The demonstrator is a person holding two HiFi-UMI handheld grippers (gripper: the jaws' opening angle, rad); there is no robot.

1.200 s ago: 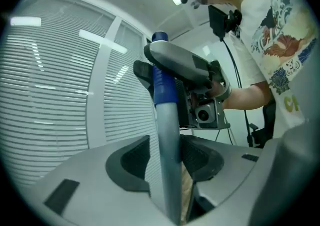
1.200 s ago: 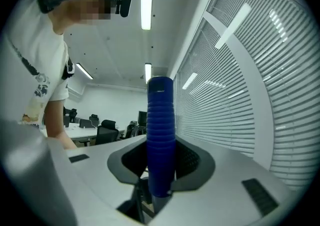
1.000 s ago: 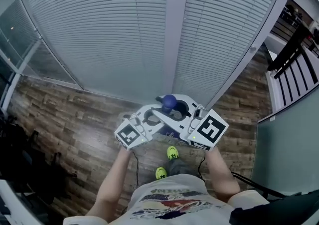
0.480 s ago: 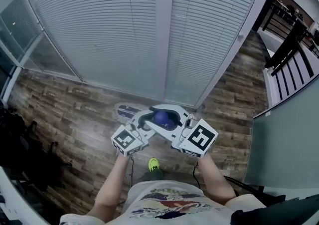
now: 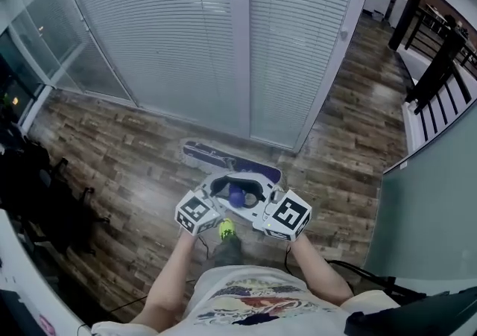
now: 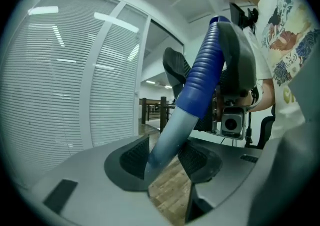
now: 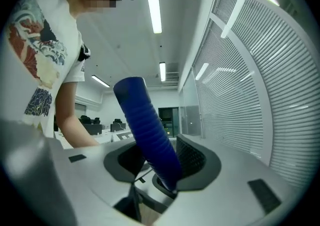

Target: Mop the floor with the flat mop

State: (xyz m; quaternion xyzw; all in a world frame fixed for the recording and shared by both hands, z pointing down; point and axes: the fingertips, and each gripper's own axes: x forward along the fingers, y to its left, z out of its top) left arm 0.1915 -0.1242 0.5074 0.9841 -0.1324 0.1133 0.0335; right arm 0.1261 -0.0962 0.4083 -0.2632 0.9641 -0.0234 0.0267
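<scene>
The flat mop's purple head [image 5: 216,157] lies on the wood floor just short of the blind-covered glass wall. Its handle rises toward me and ends in a blue ribbed grip [image 5: 236,195]. My left gripper [image 5: 221,191] is shut on the silver pole [image 6: 167,137] just below the blue grip. My right gripper [image 5: 255,197] faces it and is shut on the blue grip [image 7: 147,125]. Both grippers' jaws have just been opening a little, and the handle is still between the pads. The lower pole is hidden behind the grippers in the head view.
Glass wall with white blinds [image 5: 186,44] runs across the far side. A black railing [image 5: 432,59] stands at the right. Dark chairs and gear [image 5: 37,193] crowd the left. My yellow-green shoe [image 5: 226,230] is right below the grippers, and a cable trails by my right arm.
Both grippers and the handle have come back toward my body and lower. The mop head has slid away from the glass wall and now shows in full on the floor.
</scene>
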